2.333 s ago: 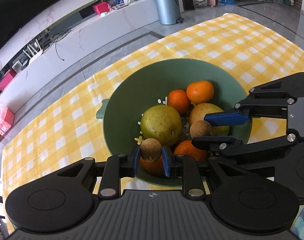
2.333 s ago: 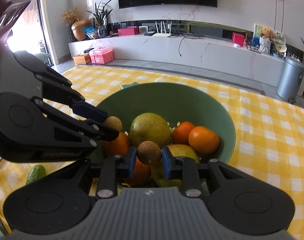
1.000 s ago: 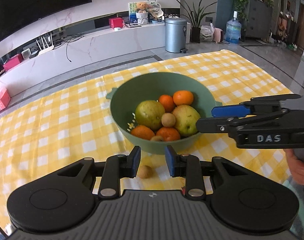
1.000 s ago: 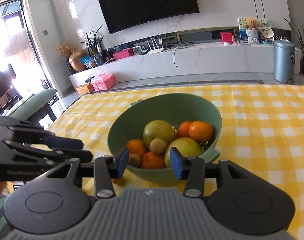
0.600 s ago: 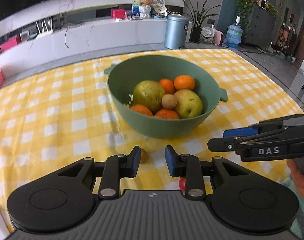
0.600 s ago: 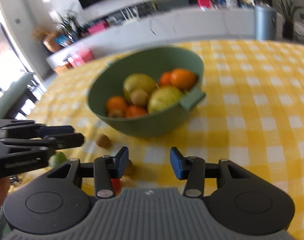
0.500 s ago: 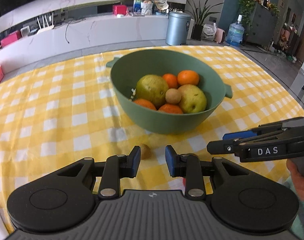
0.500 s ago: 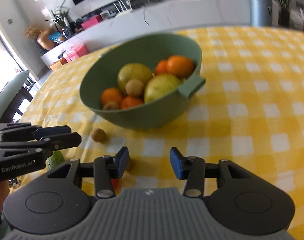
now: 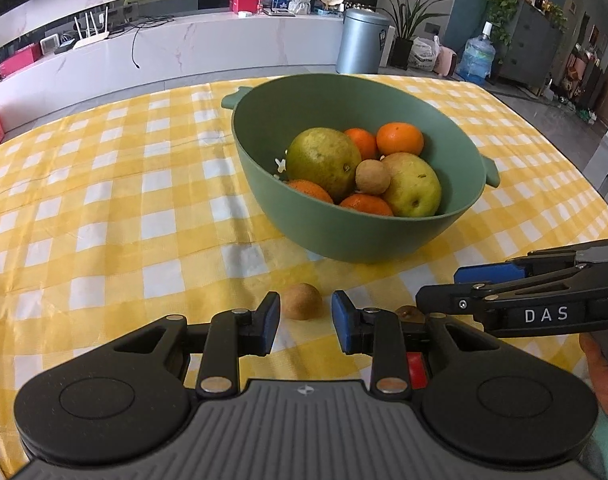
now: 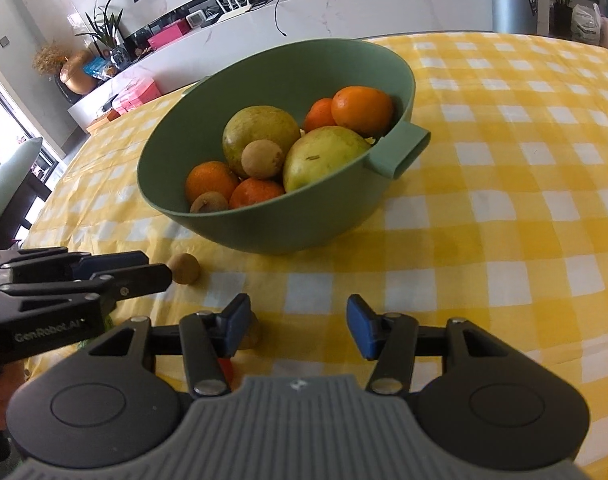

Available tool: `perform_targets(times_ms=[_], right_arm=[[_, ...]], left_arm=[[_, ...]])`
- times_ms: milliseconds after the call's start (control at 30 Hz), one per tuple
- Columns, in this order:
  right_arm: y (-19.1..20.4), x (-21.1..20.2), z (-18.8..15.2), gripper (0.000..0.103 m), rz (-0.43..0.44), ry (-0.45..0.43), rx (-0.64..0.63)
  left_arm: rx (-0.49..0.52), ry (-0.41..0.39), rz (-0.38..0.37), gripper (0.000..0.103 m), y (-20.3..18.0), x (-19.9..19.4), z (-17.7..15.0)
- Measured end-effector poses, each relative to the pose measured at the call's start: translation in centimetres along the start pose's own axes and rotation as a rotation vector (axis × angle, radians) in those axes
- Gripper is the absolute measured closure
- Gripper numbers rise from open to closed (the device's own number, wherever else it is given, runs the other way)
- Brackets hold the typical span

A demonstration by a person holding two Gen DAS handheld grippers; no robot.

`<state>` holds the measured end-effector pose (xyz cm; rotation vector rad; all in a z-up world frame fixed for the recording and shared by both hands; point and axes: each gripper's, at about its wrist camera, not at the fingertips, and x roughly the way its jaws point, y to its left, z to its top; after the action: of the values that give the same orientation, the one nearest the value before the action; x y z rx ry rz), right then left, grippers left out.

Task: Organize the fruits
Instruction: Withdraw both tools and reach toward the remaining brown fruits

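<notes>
— Fruit first: what's each gripper doing?

— Left gripper (image 9: 306,322) hangs with its jaws parted and nothing between them, lined up on a longan (image 9: 302,301) lying on the cloth (image 9: 103,200) just ahead. Right gripper (image 10: 297,328) is spread wider, also empty; a second longan (image 10: 251,336) sits by its left finger, partly hidden.

— So which step?

— A pick, I'd judge: loose fruit near the table edge, each gripper poised over one. Next the left must go forward and down to straddle its longan, then close gently, since it is small and round and could roll.

— Counts?

— In the bowl (image 10: 263,236): two pears (image 10: 324,156), four oranges (image 10: 362,110), two longans (image 10: 262,159). On the cloth: two longans, something red (image 9: 416,364) mostly hidden behind the fingers, and a green thing (image 10: 107,322) barely showing; I can't say what those are.

— And the bowl?

— Mid-table, just beyond the loose longans.
</notes>
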<state>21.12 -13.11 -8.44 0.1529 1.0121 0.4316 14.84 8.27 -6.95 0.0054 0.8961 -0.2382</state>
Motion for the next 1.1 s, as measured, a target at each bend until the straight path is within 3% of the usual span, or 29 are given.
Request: perform_targets(times_ms=[167,600,1100], right_arm=[[0.3,-0.1,0.0,0.052,0.014,-0.003,-0.02],[1.8,-0.6,-0.5,0.072,0.044,-0.017,-0.123],[2.3,0.2,-0.4,0.079,0.195,0.028,-0.082]], left_arm=[[0.018,-0.002,-0.008,0.067,-0.4,-0.1,-0.3],[0.039,0.01,-0.028,0.067,-0.6,0.1,-0.6],[0.015,0.022,0.015,0.067,0.4,-0.2,-0.9]])
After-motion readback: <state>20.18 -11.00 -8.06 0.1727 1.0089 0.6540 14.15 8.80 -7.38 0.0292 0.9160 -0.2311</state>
